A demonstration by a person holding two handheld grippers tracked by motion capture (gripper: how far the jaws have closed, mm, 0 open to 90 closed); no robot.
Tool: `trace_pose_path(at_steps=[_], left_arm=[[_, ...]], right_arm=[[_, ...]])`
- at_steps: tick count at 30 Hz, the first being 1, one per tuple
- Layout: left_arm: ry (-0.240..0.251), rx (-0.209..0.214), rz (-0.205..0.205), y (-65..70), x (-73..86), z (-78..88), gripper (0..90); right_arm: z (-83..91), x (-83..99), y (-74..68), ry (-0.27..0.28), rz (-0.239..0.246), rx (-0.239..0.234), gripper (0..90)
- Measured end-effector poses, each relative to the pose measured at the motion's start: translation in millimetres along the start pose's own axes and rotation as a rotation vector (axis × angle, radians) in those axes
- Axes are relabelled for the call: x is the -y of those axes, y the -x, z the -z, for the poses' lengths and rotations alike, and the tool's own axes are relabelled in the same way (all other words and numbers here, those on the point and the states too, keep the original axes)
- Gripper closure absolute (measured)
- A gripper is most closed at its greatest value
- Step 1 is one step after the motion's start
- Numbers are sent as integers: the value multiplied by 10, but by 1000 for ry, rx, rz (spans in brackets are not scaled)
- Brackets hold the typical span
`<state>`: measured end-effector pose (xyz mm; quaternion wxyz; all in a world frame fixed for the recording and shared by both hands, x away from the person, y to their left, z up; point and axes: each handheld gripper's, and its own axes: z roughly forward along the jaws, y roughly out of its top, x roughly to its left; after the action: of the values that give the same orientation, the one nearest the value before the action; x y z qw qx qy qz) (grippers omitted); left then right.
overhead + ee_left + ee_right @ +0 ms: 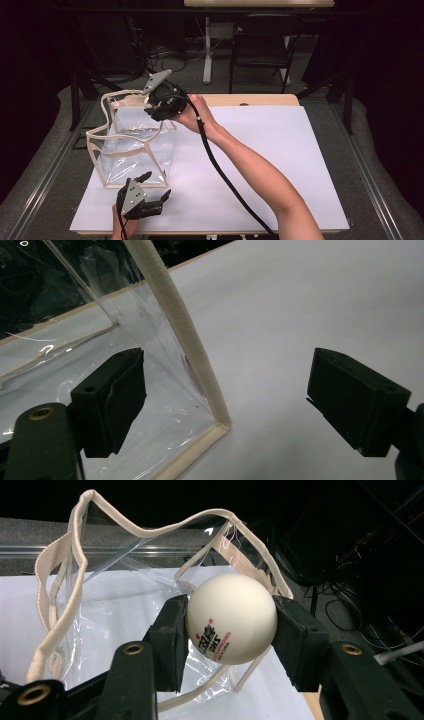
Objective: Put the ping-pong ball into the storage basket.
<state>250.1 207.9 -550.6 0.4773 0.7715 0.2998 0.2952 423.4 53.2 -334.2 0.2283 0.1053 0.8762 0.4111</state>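
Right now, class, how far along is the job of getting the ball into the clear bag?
Done: the ball is picked up, clamped between the right gripper jaws and carried to the clear bag's open top. In hand: the right gripper holds it at the rim, while the open left gripper straddles the bag's near bottom corner. Left: release the ball into the bag.

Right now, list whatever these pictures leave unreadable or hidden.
- Ball: the small red print beside its logo is too small to read in the right gripper view; in the high view the right gripper and hand cover the ball.
- Left hand: cut off by the bottom edge, high view.
- Bag: top cropped, left gripper view.
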Motion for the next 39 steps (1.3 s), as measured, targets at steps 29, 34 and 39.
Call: trace_pose_path(at_steps=[29,34,39], left_arm=[[0,1,0,1,1,0,160],[1,0,1,3,0,-2,160],[0,-1,2,6,0,-4,160]], right_arm=[[-366,15,-137,-129,19,-71,513],[-412,12,-163,-164,27,-85,513],[-446,14,-179,-179,34,-100,512]])
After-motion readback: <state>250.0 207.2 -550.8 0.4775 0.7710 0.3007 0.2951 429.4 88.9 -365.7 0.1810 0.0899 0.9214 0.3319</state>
